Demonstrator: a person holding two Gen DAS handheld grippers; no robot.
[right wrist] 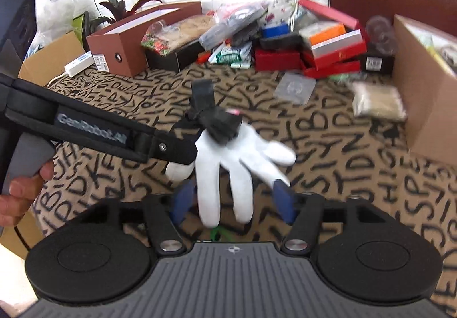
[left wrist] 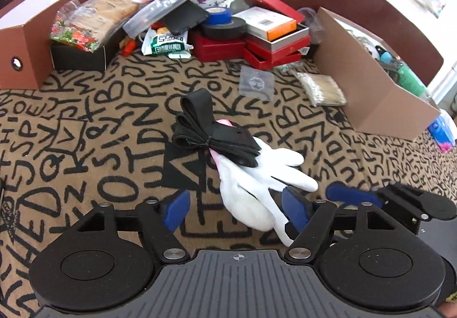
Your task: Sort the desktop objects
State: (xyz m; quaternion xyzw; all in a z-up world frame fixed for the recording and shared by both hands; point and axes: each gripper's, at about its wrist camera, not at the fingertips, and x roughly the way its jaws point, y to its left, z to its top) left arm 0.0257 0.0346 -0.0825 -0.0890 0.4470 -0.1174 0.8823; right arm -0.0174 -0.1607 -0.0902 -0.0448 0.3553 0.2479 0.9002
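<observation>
Flanking soft white glove point(left wrist: 257, 175), open grippers

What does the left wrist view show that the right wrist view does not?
Only the left wrist view shows the right gripper from outside, and a blue packet behind the cardboard box. Only the right wrist view shows the hand holding the left tool, and plants. Both show the white glove under a black bundle, between open jaws.
</observation>
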